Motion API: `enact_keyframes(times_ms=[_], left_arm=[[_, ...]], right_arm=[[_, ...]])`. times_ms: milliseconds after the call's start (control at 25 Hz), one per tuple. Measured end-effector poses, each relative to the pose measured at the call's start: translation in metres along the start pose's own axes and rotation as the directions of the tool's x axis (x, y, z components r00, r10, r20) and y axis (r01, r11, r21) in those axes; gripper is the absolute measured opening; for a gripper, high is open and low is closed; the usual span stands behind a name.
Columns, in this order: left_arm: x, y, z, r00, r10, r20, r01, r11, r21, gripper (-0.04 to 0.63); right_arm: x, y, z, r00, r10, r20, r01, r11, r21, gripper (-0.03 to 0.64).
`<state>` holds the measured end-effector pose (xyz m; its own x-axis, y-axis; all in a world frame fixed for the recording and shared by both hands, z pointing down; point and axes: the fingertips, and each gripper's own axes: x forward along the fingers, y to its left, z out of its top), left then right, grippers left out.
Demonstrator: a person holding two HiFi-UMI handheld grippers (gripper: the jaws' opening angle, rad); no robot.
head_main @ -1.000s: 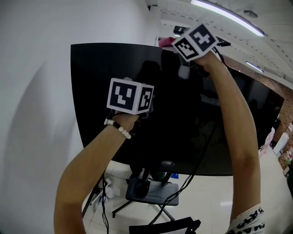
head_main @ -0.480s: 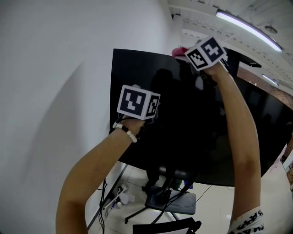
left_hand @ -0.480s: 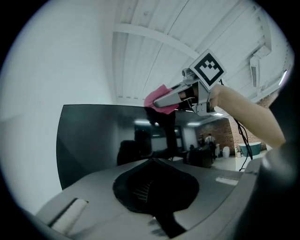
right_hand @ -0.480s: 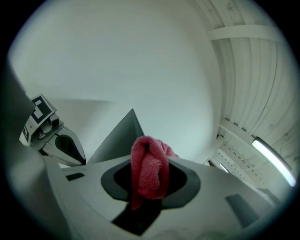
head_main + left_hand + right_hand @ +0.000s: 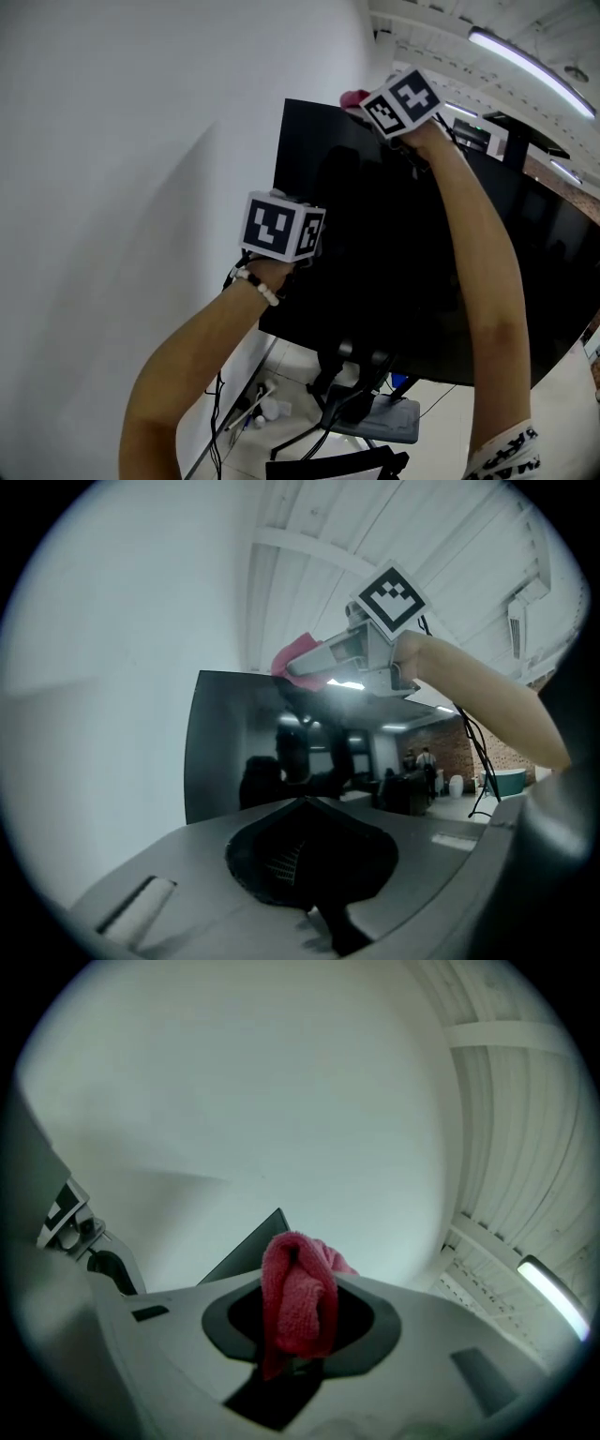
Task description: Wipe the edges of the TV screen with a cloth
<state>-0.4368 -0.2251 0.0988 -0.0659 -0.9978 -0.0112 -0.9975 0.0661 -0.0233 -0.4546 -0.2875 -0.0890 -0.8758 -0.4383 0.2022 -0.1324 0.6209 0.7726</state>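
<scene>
The pink cloth is bunched and clamped between the jaws of your right tool, with a folded wad standing proud of the tips and a short tail hanging below. It sits at the top edge of the TV screen, close to the upper left corner, and appears to touch the frame there. Your right arm is raised high to reach this edge. Your left tool hangs lower, in front of the left part of the panel, with its jaws brought together and nothing between them; whether it touches the glass cannot be determined. The white wall lies just beside the left edge of the screen, and the panel is carried on a floor stand with cables trailing nearby. Note the following hazards. If the wad shifts or compresses, the hard tips may bear on the frame or glass and mark them. A weak clamp may let the cloth drag free along the edge. Excess downward or forward force at the top edge may rock the panel on its stand. Wiping round the corner may bring the tool against the wall.
</scene>
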Motion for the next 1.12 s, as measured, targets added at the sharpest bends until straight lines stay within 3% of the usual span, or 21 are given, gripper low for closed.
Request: enact_keyframes(times_ms=[240, 480, 680, 800, 960, 1120], left_arm=[[-0.017, 0.029, -0.017, 1.000, 0.020, -0.013, -0.020, 1.000, -0.013, -0.014], [-0.029, 0.063, -0.022, 0.995, 0.096, -0.023, -0.096, 0.995, -0.012, -0.013], [-0.038, 0.084, -0.033, 0.992, 0.125, -0.036, -0.126, 0.991, -0.038, -0.014], [-0.041, 0.093, -0.043, 0.990, 0.133, -0.050, -0.136, 0.989, -0.060, -0.014], [-0.046, 0.103, -0.055, 0.988, 0.141, -0.059, -0.145, 0.985, -0.091, -0.014], [-0.051, 0.106, -0.061, 0.988, 0.143, -0.056, -0.148, 0.984, -0.103, -0.014]], right_arm=[[0.040, 0.024, 0.041, 0.999, 0.031, 0.023, -0.030, 0.998, -0.055, 0.118], [0.068, 0.040, 0.072, 0.997, 0.079, 0.008, -0.078, 0.993, -0.091, 0.118], [0.088, 0.051, 0.087, 0.998, 0.056, -0.018, -0.058, 0.986, -0.154, 0.117], [0.094, 0.056, 0.093, 0.998, 0.004, -0.055, -0.020, 0.961, -0.277, 0.118], [0.102, 0.074, 0.101, 0.992, -0.052, -0.115, -0.008, 0.886, -0.463, 0.118], [0.109, 0.089, 0.098, 0.988, -0.023, -0.152, -0.049, 0.890, -0.452, 0.118]])
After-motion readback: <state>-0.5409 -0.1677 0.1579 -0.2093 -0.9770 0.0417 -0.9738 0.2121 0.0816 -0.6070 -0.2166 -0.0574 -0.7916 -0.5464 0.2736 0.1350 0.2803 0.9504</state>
